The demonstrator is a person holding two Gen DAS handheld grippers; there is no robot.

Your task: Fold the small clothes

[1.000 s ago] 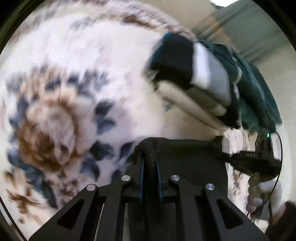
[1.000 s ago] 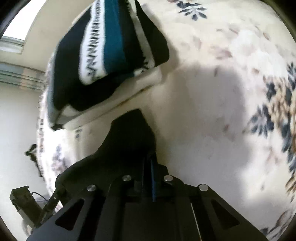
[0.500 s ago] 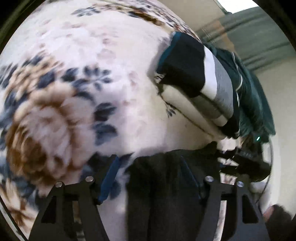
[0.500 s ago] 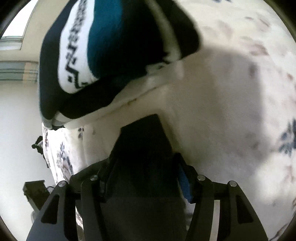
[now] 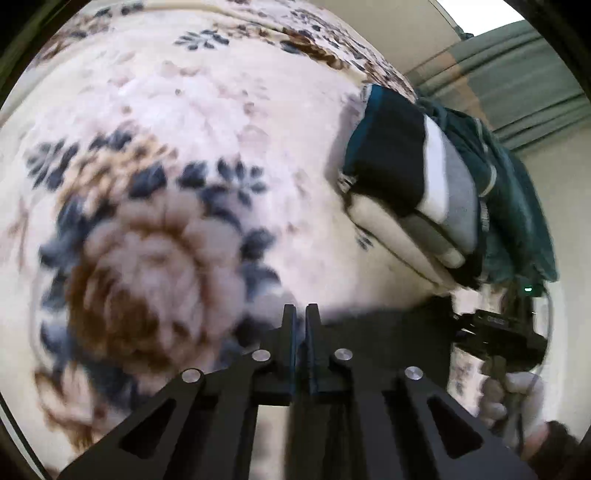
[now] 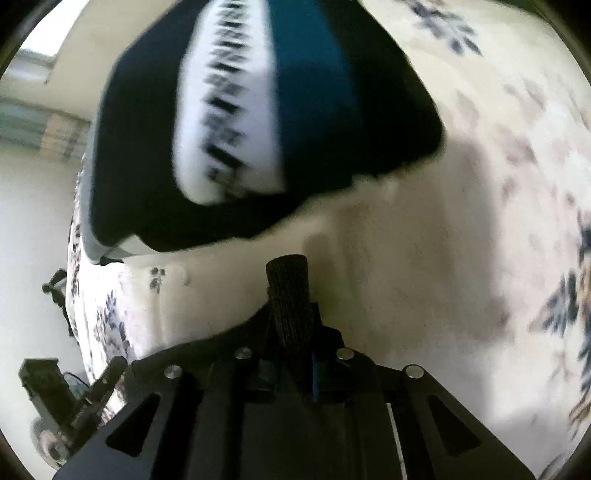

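Left tool (image 5: 301, 314) pinched on black cloth (image 5: 388, 328), right tool (image 6: 291, 291) clamps its ribbed fold, only left view shows teal pile (image 5: 517, 192)

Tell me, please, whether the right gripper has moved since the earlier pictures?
Yes. The right gripper has moved toward the stack of folded clothes, which now fills far more of the right wrist view, and its jaws, open half a second ago, are shut on black cloth.

A cream floral blanket (image 5: 192, 155) with blue and brown blooms covers the surface. Behind it stand pale walls (image 6: 33, 206). Grey-green curtains (image 5: 517, 77) hang beside a bright window (image 5: 491, 18), whose daylight falls across the room.
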